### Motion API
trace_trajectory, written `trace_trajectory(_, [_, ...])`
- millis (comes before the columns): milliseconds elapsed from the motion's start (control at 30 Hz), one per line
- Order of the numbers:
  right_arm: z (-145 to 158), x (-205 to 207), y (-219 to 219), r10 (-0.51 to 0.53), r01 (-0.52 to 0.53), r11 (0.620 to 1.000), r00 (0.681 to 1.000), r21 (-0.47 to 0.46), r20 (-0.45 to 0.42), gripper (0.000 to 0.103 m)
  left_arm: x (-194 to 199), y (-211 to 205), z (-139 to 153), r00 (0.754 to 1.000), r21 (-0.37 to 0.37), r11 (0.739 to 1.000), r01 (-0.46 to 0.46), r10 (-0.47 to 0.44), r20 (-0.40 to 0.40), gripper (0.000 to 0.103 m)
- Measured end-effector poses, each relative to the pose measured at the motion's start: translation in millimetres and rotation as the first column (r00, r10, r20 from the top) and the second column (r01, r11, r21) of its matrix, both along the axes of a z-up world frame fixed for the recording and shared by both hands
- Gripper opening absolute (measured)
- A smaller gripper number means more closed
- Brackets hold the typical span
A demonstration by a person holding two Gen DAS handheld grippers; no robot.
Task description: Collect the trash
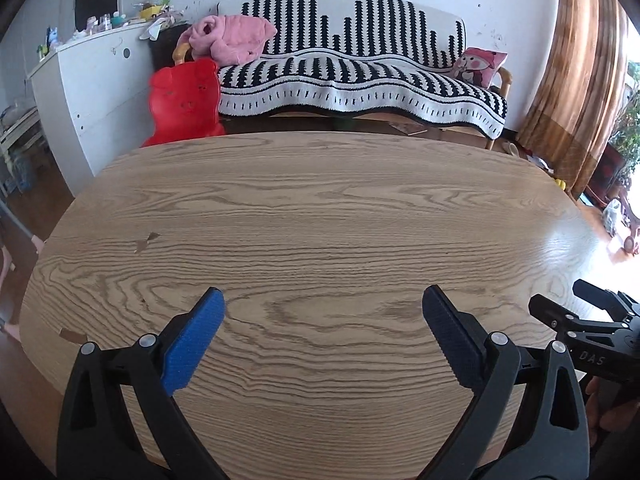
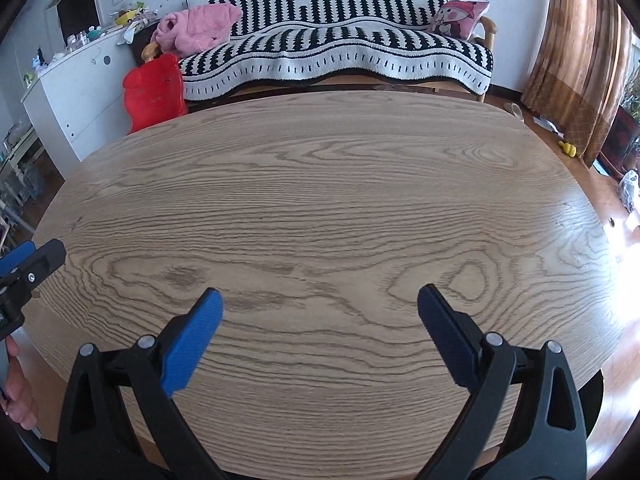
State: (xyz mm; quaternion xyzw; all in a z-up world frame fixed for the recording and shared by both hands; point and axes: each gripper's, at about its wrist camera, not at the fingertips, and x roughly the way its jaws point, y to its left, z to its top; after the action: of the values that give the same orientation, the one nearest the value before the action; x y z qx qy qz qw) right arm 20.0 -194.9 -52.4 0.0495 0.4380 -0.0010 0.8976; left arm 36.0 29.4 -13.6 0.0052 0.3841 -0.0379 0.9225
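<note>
A wooden table (image 1: pixel 320 208) with bold grain fills both wrist views, and no trash shows on its top. My left gripper (image 1: pixel 323 300) hovers over the near part of the table, open, with nothing between its blue pads. My right gripper (image 2: pixel 319 298) is likewise open and empty above the table (image 2: pixel 320 200). The right gripper's black body shows at the right edge of the left wrist view, and the tip of the left gripper sits at the left edge of the right wrist view, with a hand below it.
Beyond the table stands a sofa (image 1: pixel 360 80) with a black-and-white throw, a pink garment (image 1: pixel 228 38) and a cartoon cushion (image 1: pixel 478 66). A red plastic chair (image 1: pixel 184 102) sits at the far left corner beside a cluttered white cabinet (image 1: pixel 100 72). Brown curtains (image 1: pixel 572 72) hang on the right.
</note>
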Motion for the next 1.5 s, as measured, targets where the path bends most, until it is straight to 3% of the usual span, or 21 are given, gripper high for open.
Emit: trace_trajectory(1500, [3, -11, -8, 0.01, -0.01, 1.0, 1.0, -0.014, 0.002, 0.095, -7, -7, -5, 1.0, 0.023, 1.0, 0.013, -0.013, -0.01, 0.096])
